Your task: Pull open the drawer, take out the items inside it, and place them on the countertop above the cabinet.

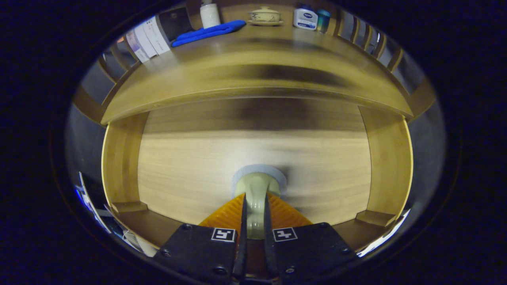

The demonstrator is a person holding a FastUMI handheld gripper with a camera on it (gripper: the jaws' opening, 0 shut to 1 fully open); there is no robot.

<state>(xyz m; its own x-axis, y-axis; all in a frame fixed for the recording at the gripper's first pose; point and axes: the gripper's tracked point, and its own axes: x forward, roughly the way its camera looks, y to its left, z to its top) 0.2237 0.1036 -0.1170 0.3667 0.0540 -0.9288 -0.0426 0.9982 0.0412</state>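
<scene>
The tool (254, 206) points level at the drawer front (190, 174), its fingers (242, 213) pinching the pale knob (256, 190) from both sides; the knob sits on a round grey washer against the wood. The drawer fills the cabinet opening between two side posts. Above it runs the tabletop (253, 75). At its back stand a white bottle (209, 14), a blue cloth (210, 31), a lidded ceramic bowl (264, 16) on a saucer, a white and blue jar (305, 18) whose label is too small to read, and a teal cup (323, 19).
</scene>
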